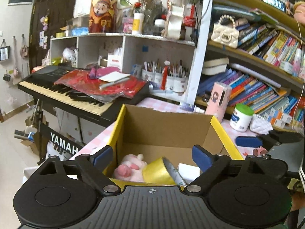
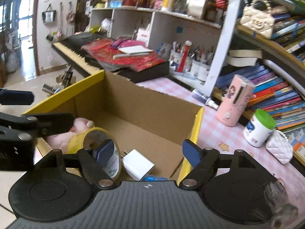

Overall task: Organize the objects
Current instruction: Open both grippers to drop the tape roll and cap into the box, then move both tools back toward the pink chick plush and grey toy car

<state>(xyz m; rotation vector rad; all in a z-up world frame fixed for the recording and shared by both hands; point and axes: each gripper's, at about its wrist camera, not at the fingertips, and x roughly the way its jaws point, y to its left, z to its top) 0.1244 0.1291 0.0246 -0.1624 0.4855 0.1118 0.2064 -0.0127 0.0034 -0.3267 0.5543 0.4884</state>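
Observation:
An open cardboard box (image 1: 165, 126) with yellow flaps stands on the pink checked table (image 2: 215, 131). Inside lie a pink plush toy (image 1: 131, 168), a yellow tape roll (image 1: 159, 171) and a white charger block (image 1: 188, 169). The same items show in the right wrist view: the plush (image 2: 76, 127), the tape roll (image 2: 89, 139), the charger (image 2: 137, 164) and a blue item (image 2: 152, 178). My left gripper (image 1: 152, 156) is open and empty above the box's near edge. My right gripper (image 2: 147, 150) is open and empty above the box's right side.
On the table to the right stand a pink dispenser (image 2: 236, 101), a white jar with a green lid (image 2: 260, 127) and a white quilted pouch (image 2: 279, 148). A bookshelf (image 1: 257, 80) is behind. A keyboard (image 1: 76, 91) piled with red cloth stands left.

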